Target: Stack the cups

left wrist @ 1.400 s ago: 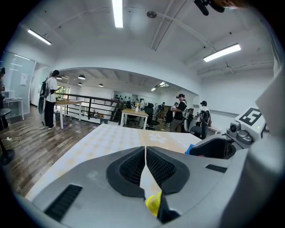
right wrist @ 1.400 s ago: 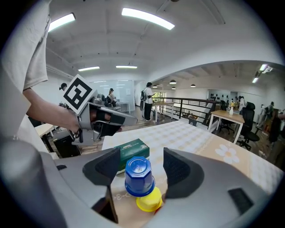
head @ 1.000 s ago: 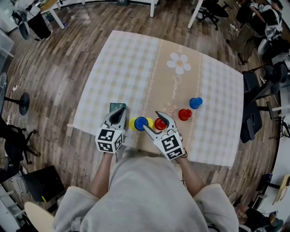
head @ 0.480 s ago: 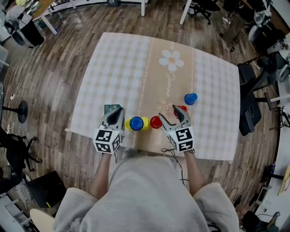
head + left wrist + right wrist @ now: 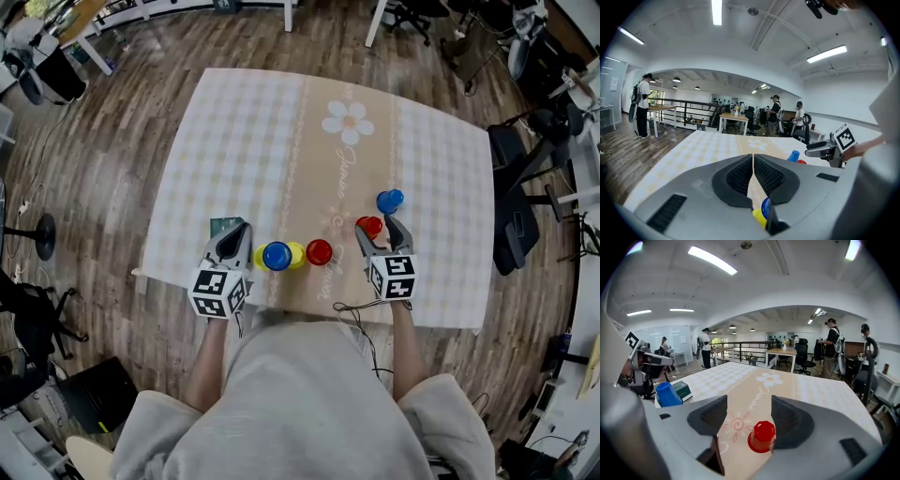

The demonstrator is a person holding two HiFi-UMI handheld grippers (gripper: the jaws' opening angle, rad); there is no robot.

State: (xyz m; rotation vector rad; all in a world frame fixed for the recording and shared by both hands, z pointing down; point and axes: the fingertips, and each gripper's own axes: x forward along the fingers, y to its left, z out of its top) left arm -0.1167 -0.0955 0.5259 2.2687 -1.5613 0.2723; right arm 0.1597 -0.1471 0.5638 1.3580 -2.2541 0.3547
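Head view: glossy plastic cups are spread on a check-cloth worktop (image 5: 244, 141). An inverted red cup (image 5: 368, 225) w/ faceted base is framed by the spread jaws of the right tool (image 5: 378, 228). The left tool (image 5: 241, 230) is pressed together, empty, beside a blue cup (image 5: 277, 255) sat on a yellow cup (image 5: 297, 254).

Worn by the person: one loose, pale grey-beige sweatshirt (image 5: 300, 403); its sleeves (image 5: 155, 427) were noted to end short of the forearms.

Left tool (image 5: 240, 231): a grey body, black ribbed pads (image 5: 738, 176) and a white cube (image 5: 217, 292) printed with black square markers were recorded.

Right tool (image 5: 381, 226): the same build was recorded, marker cube (image 5: 394, 278) included; a thin black cable (image 5: 356, 307) was attached.
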